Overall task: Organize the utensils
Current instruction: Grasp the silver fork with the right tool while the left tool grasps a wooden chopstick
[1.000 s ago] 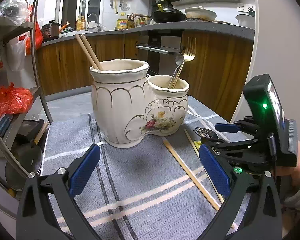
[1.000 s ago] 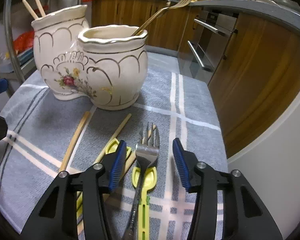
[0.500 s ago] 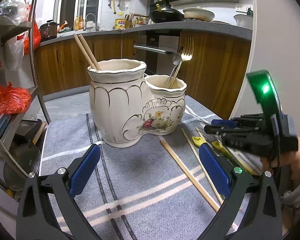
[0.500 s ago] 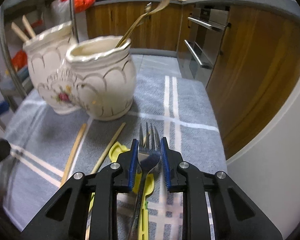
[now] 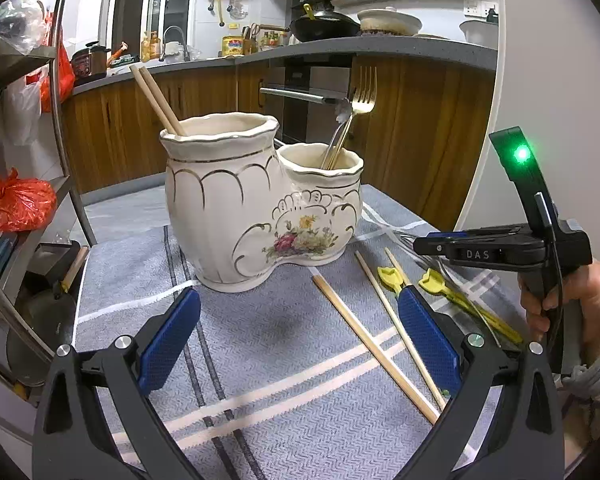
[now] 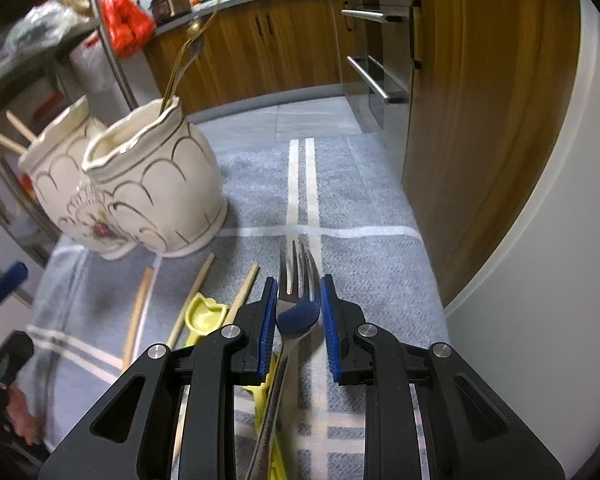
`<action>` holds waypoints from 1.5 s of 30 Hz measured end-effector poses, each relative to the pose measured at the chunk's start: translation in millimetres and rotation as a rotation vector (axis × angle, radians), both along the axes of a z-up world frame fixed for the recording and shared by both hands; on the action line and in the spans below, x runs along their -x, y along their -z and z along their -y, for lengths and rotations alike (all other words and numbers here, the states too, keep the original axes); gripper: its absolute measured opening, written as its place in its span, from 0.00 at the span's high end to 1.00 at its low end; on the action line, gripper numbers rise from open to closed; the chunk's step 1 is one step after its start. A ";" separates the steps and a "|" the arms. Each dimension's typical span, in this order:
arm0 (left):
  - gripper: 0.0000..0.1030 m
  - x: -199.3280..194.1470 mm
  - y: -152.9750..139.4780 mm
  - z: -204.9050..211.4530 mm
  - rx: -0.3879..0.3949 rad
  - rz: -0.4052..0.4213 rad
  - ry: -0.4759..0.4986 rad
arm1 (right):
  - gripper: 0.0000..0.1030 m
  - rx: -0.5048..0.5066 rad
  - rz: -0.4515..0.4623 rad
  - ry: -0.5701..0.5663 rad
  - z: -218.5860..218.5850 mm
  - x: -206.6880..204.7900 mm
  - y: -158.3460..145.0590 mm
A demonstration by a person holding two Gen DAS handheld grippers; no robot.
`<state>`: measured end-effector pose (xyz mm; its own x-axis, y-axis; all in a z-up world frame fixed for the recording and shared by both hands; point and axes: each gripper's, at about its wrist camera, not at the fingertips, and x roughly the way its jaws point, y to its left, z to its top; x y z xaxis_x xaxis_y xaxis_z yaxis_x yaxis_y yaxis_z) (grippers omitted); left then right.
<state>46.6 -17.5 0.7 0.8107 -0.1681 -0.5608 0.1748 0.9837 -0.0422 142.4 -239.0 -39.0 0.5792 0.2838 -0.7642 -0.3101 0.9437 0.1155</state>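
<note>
A cream ceramic double holder (image 5: 260, 200) (image 6: 140, 184) stands on a grey striped cloth (image 5: 260, 380). Its tall pot holds wooden chopsticks (image 5: 156, 100); its small pot holds a gold fork (image 5: 360, 100) and a spoon. My right gripper (image 6: 299, 300) (image 5: 440, 246) is shut on the head of a silver fork (image 6: 298, 272), tines pointing forward, to the right of the holder. Loose chopsticks (image 5: 372, 344) and two yellow utensils (image 5: 388, 276) lie on the cloth beside it. My left gripper (image 5: 296, 312) stands open and empty, in front of the holder.
Wooden kitchen cabinets (image 5: 420, 140) and an oven handle (image 6: 372, 76) stand behind the table. A metal shelf rack with red bags (image 5: 12, 204) is at the left. A white rounded wall edge (image 6: 540, 220) borders the table on the right.
The right gripper's jaws closed onto the fork's head and the gripper rolled and shifted with it. The left gripper stayed where it was.
</note>
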 end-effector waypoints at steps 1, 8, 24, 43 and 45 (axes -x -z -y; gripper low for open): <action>0.05 -0.2 0.5 -0.1 -0.002 -0.002 0.000 | 0.78 0.027 0.004 -0.005 -4.0 0.9 1.0; 0.05 -0.4 1.7 6.0 -0.017 -0.003 0.013 | 0.72 0.123 0.015 -0.029 -16.6 2.9 6.4; 0.32 -11.5 20.6 38.4 -0.040 -0.206 0.049 | 0.77 -0.034 0.199 -0.030 10.3 36.8 -45.1; 0.92 -35.3 42.5 77.4 -0.160 -0.306 -0.022 | 0.78 -0.116 0.384 -0.067 23.1 69.6 -87.4; 0.95 -34.5 41.1 74.2 -0.156 -0.291 -0.011 | 0.78 -0.120 0.396 -0.072 24.0 72.0 -88.7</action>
